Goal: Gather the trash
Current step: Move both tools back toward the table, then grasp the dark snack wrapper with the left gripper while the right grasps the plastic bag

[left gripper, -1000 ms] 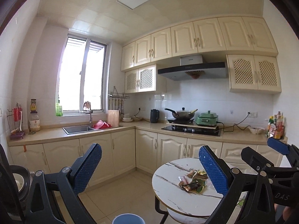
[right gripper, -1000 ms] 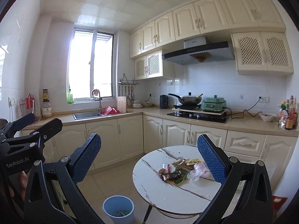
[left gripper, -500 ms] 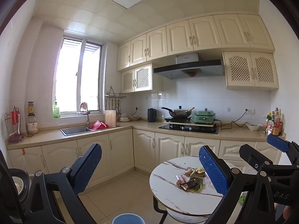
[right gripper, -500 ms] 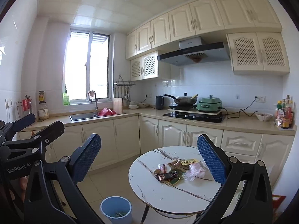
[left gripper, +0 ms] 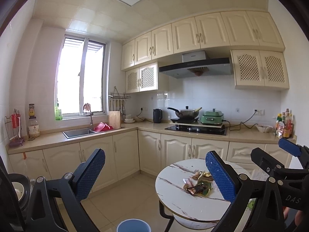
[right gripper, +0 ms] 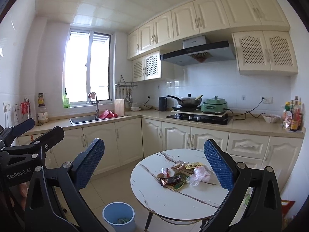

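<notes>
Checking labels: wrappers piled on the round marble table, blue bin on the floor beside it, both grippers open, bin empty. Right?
Not quite: the blue bin is not empty. The right wrist view shows some scraps at its bottom. The rest holds: wrappers lie on the round table, and left gripper and right gripper are open.

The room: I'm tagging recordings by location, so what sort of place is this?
A home kitchen, it seems: a sink under the window, a hob with a wok beneath a hood, and a round table strewn with wrappers.
</notes>
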The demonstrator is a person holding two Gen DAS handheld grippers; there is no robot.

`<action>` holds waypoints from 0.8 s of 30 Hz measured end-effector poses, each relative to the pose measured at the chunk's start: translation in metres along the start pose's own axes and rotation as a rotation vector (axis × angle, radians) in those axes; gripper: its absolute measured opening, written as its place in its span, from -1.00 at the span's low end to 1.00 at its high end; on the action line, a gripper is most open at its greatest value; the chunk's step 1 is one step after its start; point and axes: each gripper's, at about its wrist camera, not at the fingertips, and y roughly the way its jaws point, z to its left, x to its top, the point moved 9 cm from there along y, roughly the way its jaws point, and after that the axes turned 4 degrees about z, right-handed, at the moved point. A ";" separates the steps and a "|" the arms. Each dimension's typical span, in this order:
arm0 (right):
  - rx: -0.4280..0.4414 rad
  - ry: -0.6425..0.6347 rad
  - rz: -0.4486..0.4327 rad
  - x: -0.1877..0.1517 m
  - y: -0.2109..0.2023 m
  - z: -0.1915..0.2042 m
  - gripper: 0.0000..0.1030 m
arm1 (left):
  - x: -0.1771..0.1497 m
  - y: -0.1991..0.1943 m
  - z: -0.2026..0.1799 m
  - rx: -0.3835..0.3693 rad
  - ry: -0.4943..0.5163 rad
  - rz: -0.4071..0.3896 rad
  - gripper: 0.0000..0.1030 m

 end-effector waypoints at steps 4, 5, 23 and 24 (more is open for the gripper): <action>-0.015 0.011 0.016 -0.007 0.010 -0.009 1.00 | -0.001 0.017 0.000 -0.001 0.005 0.022 0.99; -0.023 0.016 0.025 -0.010 0.014 -0.013 1.00 | -0.003 0.024 0.000 -0.002 0.004 0.036 0.99; -0.205 0.157 0.366 -0.134 0.142 -0.152 1.00 | -0.048 0.252 -0.078 -0.215 0.055 0.423 0.99; -0.209 0.161 0.388 -0.142 0.150 -0.159 1.00 | -0.051 0.267 -0.084 -0.226 0.069 0.438 0.99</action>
